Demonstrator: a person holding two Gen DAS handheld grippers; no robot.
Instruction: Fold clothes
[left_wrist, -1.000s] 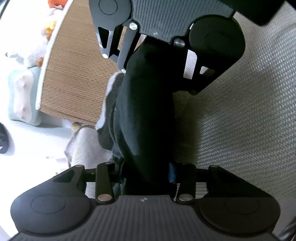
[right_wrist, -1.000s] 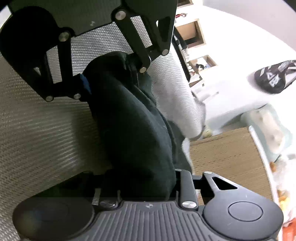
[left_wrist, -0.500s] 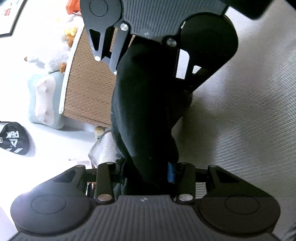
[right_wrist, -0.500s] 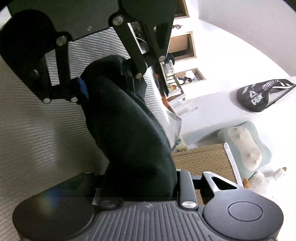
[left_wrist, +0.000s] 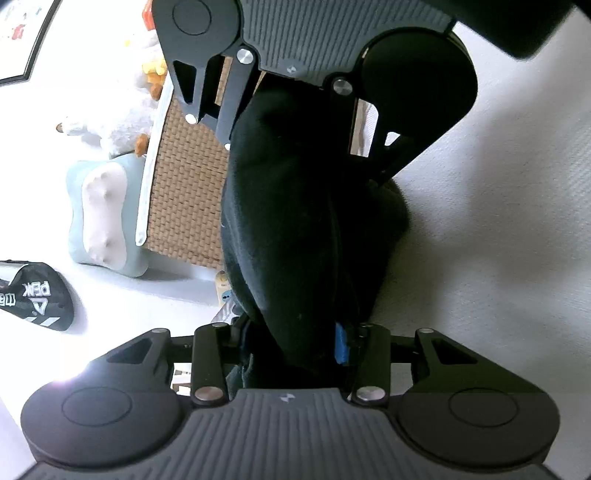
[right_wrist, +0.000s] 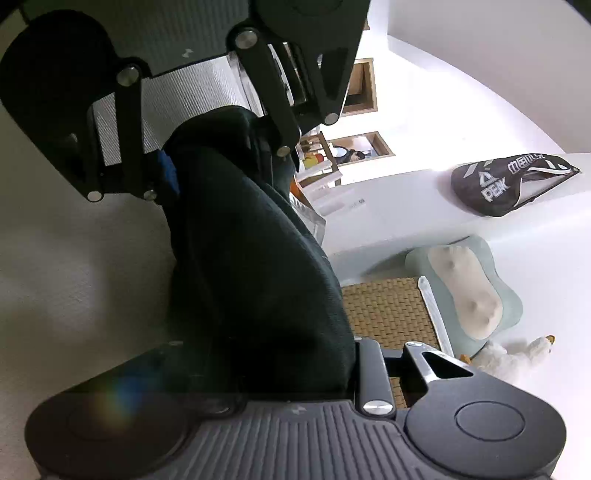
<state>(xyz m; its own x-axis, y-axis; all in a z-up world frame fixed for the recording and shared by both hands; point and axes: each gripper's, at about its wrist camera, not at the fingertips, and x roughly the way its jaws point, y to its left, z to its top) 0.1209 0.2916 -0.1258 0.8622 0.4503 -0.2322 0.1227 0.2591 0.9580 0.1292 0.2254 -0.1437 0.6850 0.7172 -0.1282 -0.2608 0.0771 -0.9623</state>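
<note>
1. Left gripper (left_wrist: 295, 343) clamps one dark garment (left_wrist: 295, 221), jaws narrow, cloth bunched thick between them.
2. Right gripper (right_wrist: 258, 369) pinches the same garment (right_wrist: 251, 277), jaws narrower.
3. Two grips on one piece: I'd say that stretches an edge taut for a clean fold.
4. The cloth runs straight ahead from each pair of jaws to the other gripper, above the pale bedding (left_wrist: 498, 221).
</note>
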